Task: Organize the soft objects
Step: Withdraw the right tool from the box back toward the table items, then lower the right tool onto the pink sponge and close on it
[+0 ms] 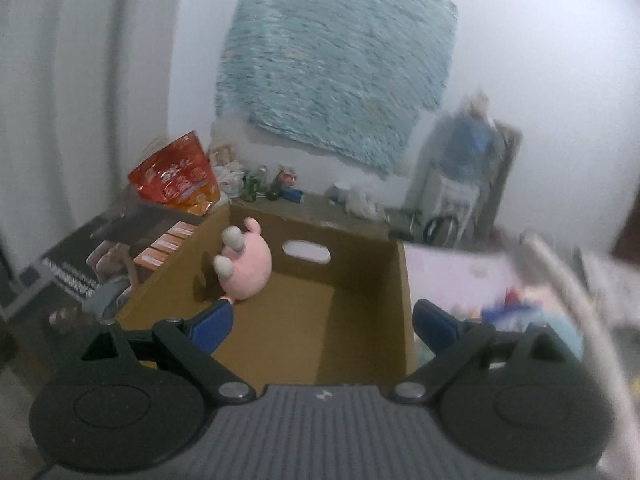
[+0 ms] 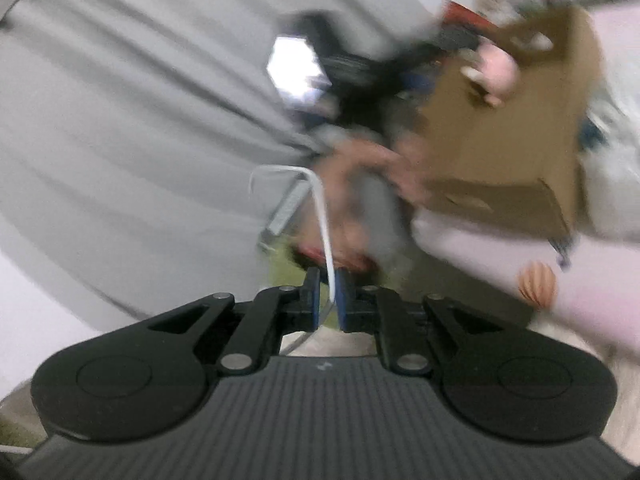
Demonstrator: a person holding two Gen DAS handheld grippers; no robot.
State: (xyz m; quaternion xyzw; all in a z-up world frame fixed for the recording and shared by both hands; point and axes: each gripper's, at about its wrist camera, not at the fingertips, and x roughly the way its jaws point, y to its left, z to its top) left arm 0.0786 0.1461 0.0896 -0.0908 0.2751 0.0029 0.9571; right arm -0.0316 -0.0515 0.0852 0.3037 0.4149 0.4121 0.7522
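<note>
A pink plush toy (image 1: 250, 264) with pale feet lies inside the open cardboard box (image 1: 360, 248), against its left wall. My left gripper (image 1: 322, 312) hangs over the box's near side, jaws spread wide with nothing between the blue pads. The left pad sits just below the toy. The blurred right wrist view shows the same box (image 2: 500, 140) and toy (image 2: 496, 68) at the upper right. My right gripper (image 2: 329, 280) is shut. A thin white cord (image 2: 320, 208) runs through the narrow slit between its pads; I cannot tell whether they pinch it.
A person's hand (image 2: 360, 176) is beside the box. An orange striped ball (image 2: 538, 286) lies on the pale pink surface (image 2: 480, 248) under the box. A red snack bag (image 1: 176, 180), bottles and clutter line the far wall below a teal hanging (image 1: 336, 76). Grey curtain hangs at left.
</note>
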